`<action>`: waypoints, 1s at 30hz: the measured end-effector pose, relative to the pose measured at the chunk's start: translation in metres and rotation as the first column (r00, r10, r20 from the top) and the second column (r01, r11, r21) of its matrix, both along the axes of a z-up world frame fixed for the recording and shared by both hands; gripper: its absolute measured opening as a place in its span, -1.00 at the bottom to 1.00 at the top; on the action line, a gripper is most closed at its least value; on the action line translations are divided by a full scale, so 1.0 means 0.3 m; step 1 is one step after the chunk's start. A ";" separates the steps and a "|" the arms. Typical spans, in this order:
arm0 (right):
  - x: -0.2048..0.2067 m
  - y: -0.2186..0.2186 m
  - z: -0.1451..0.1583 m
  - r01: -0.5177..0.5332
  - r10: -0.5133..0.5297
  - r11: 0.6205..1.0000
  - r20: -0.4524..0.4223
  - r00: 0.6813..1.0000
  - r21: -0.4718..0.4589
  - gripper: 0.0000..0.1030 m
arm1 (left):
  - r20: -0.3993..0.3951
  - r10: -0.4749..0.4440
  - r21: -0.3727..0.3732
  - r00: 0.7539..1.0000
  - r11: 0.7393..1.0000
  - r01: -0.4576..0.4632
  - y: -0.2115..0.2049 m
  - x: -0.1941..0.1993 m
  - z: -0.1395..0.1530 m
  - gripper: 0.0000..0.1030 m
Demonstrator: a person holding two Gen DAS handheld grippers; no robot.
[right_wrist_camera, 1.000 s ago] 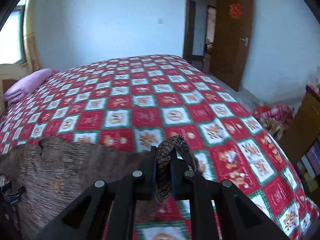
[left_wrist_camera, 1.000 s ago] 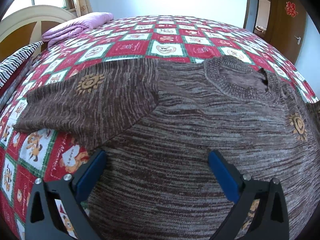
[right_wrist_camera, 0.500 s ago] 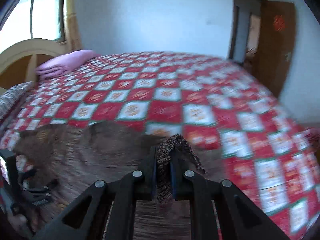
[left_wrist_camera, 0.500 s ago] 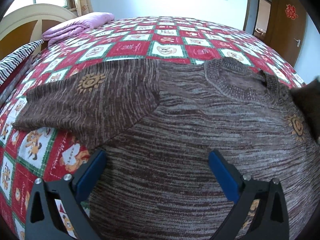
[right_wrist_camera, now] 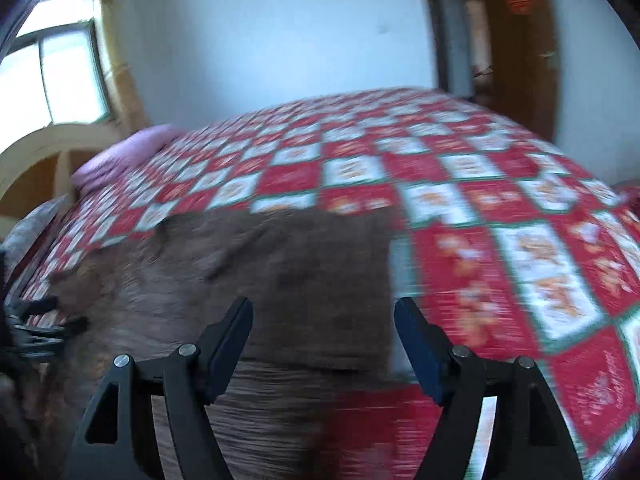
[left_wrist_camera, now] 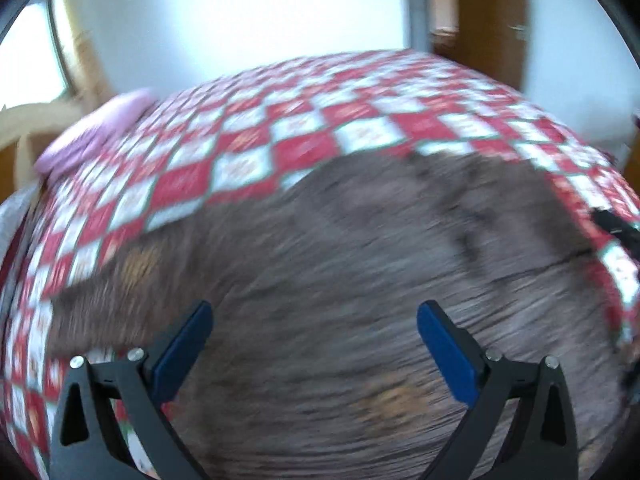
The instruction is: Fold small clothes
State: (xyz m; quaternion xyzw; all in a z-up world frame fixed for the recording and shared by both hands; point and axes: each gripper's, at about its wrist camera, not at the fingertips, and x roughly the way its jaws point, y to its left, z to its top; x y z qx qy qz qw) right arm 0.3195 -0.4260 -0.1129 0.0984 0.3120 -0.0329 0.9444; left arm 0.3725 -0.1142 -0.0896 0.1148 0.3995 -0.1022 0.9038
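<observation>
Brown knitted sweater point(left_wrist_camera: 340, 280), just one, lies flat on the red-and-white checked quilt point(right_wrist_camera: 500, 240); left gripper point(left_wrist_camera: 314, 334) spread wide above it, right gripper point(right_wrist_camera: 323, 330) spread too, both holding nothing.

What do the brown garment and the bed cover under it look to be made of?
Sweater: likely chunky marled knit, matte, judging by streaky brown-grey rows; blur hides stitches. Bed cover: probably printed woven cotton, matte, with flat red-and-white squares.
</observation>
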 end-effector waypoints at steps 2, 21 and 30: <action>-0.014 -0.052 -0.019 0.051 -0.052 0.998 0.018 0.999 0.047 0.43 | -0.011 -0.052 0.017 0.999 0.998 0.052 -0.076 0.011 0.021 1.00; 0.012 -0.044 -0.098 0.036 -0.033 0.997 -0.052 0.998 0.062 0.44 | 0.059 0.307 0.147 0.950 0.939 -0.312 -0.188 0.390 -0.102 0.95; 0.022 -0.054 -0.115 0.046 -0.040 0.996 -0.078 0.996 0.080 0.44 | -0.151 0.029 -0.180 0.988 0.982 -0.057 -0.295 0.130 -0.116 0.46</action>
